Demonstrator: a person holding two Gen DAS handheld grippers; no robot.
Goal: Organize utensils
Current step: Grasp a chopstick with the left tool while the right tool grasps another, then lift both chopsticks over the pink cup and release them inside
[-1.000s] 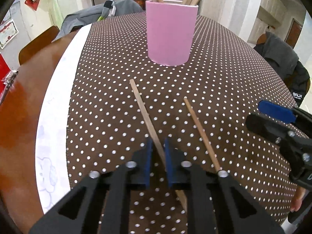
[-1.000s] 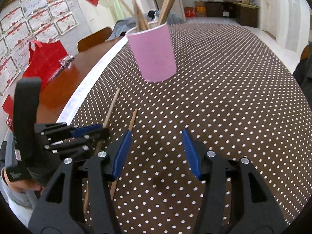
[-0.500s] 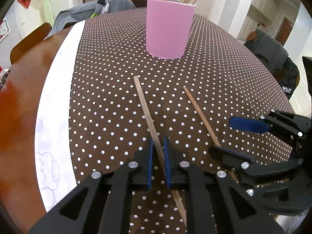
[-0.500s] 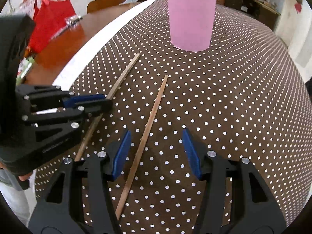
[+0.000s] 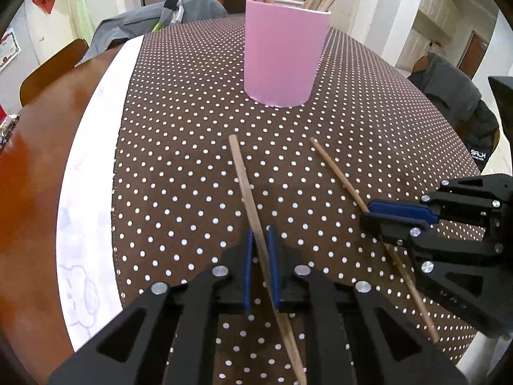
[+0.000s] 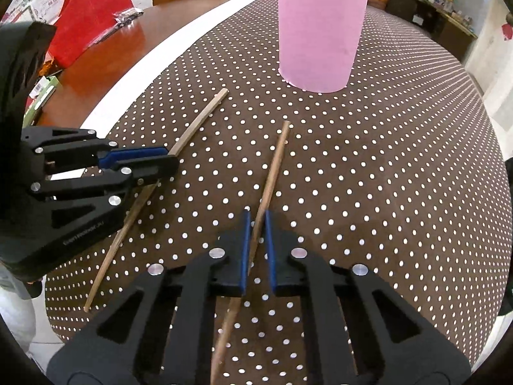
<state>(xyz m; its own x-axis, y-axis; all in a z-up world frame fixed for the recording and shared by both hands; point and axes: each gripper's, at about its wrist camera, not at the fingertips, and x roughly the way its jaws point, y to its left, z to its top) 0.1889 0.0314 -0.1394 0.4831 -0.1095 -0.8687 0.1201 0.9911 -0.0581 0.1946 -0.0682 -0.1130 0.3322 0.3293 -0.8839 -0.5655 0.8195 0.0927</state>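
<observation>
Two wooden chopsticks lie on the brown dotted tablecloth (image 5: 384, 112) in front of a pink cup (image 5: 282, 61) (image 6: 320, 38) holding several more sticks. My left gripper (image 5: 259, 234) (image 6: 170, 157) is closing, its blue pads pressed on the left chopstick (image 5: 240, 173) (image 6: 202, 117) near its middle. My right gripper (image 6: 255, 216) (image 5: 367, 213) is closing too, its pads pinching the right chopstick (image 6: 275, 160) (image 5: 336, 170). Both chopsticks point toward the cup, and both grippers tilt steeply down.
A white strip (image 5: 93, 160) edges the cloth, with bare wooden table beyond it. A red bag (image 6: 86, 16) sits on that wood. Chairs draped with a grey jacket (image 5: 144, 22) and a dark jacket (image 5: 455, 96) stand around the table.
My right gripper has swung over the right chopstick and its wide jaws have closed onto it. The left gripper has kept its place on the left chopstick.
</observation>
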